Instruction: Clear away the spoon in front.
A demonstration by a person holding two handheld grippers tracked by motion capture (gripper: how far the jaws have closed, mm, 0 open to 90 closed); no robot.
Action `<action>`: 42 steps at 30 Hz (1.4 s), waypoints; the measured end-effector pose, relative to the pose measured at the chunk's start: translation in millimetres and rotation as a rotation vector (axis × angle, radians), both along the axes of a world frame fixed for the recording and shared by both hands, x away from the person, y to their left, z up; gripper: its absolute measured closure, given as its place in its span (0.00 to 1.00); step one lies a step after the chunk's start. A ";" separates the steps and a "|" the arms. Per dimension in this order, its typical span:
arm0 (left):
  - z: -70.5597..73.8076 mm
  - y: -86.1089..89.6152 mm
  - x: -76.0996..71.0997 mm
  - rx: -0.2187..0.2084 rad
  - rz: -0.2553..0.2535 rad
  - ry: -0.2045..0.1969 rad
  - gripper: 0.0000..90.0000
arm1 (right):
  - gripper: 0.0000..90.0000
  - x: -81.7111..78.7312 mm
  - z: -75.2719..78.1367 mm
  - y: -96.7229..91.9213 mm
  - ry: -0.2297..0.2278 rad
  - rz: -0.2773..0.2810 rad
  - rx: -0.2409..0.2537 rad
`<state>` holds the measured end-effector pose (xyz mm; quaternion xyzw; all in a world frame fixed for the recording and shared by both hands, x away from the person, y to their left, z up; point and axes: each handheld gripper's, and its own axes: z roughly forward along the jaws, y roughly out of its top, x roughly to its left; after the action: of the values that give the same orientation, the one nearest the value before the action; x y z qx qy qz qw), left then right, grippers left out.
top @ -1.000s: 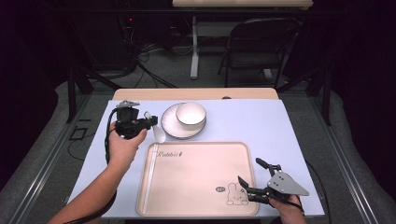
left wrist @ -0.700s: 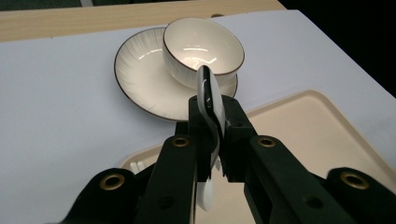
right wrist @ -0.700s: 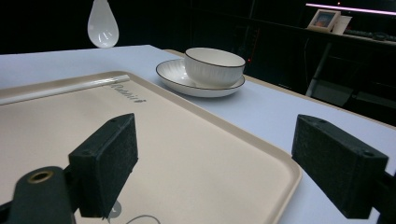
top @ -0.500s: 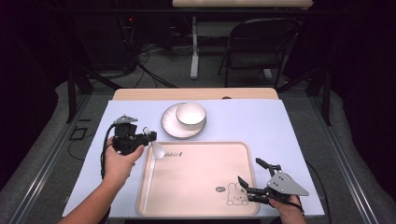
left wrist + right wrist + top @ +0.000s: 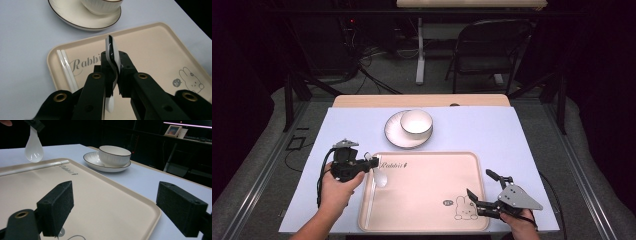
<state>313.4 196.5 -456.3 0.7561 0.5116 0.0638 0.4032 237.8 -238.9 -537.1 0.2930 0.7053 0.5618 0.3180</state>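
Observation:
My left gripper is shut on the handle of a white spoon, whose bowl hangs over the left part of a beige tray. In the left gripper view the spoon stands edge-on between the black jaws, above the tray's printed word. The right gripper view shows the spoon hanging just above the tray. My right gripper rests at the tray's near right corner by the rabbit print, open with nothing between its pads.
A pair of white chopsticks lies along the tray's left rim. Behind the tray a white bowl sits on a saucer. A pale blue mat covers the table; a chair stands beyond it.
My left gripper has moved toward the person and downward with the spoon, from beside the saucer to the tray's left edge. The right gripper has stayed put.

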 end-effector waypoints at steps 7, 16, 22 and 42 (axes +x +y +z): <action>-7.7 0.9 -9.6 0.018 -0.008 0.052 0.94 | 0.16 -0.1 0.0 0.1 0.000 0.000 -0.001; -17.5 0.3 -15.5 0.043 -0.028 0.099 0.94 | 0.16 -0.1 -0.1 0.3 0.004 -0.002 0.000; -21.6 -0.3 -15.4 0.063 -0.031 0.121 0.94 | 0.16 -0.2 -0.2 0.6 0.005 -0.001 0.000; -28.6 -2.0 -0.9 0.072 -0.015 0.132 0.92 | 0.16 0.3 -0.4 0.6 0.004 -0.002 -0.001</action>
<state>312.6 194.4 -484.9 0.7765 0.5287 0.0290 0.3416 238.1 -238.3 -537.5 0.2945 0.7058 0.5607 0.3174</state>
